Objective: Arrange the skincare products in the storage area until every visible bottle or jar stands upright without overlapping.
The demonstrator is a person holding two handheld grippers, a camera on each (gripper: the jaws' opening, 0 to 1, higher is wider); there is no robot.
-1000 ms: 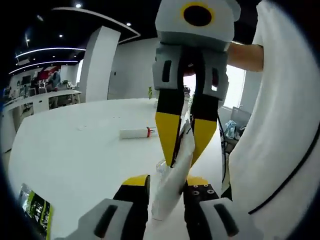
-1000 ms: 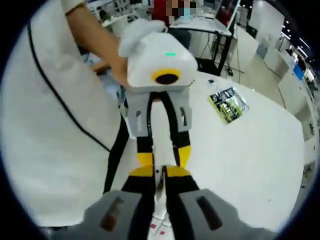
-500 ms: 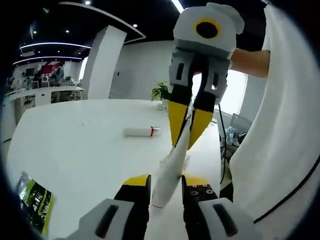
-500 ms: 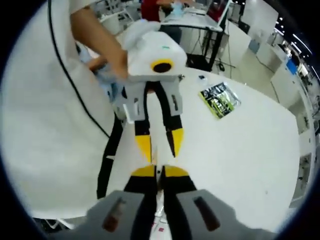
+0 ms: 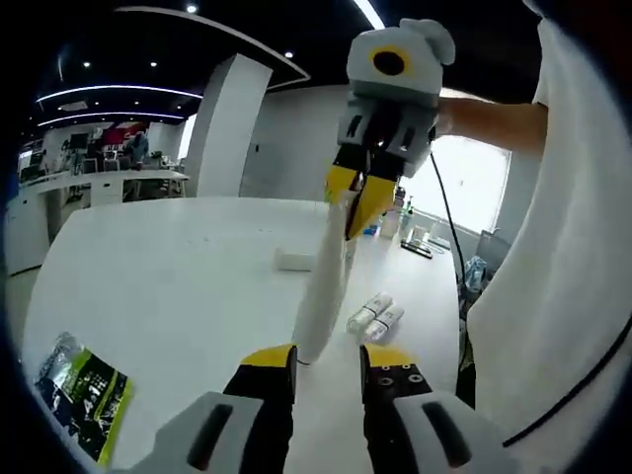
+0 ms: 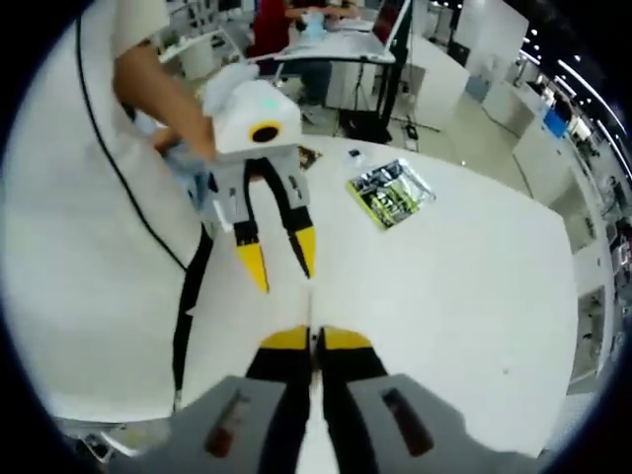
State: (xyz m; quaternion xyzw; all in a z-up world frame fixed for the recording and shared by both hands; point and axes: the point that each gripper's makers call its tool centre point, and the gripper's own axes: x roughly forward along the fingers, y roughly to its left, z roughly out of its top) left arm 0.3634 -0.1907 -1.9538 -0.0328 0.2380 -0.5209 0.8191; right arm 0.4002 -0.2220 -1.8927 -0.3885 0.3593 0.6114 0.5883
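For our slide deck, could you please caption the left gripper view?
Right gripper lifts a white tube clear of the left gripper, above a white table.

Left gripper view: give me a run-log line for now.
left gripper open | right gripper shut on white tube | two small bottles lying flat on table | green packet on table

white tube [image 5: 321, 286] | white table [image 5: 168, 276] | green-black packet [image 5: 87, 395] | yellow fingers [image 5: 272, 356]

White surface [image 5: 178, 267] bearing a green-and-black printed packet [image 5: 84, 395] near one edge; beyond it, a white pillar [image 5: 222, 128] and distant desks [image 6: 336, 59]
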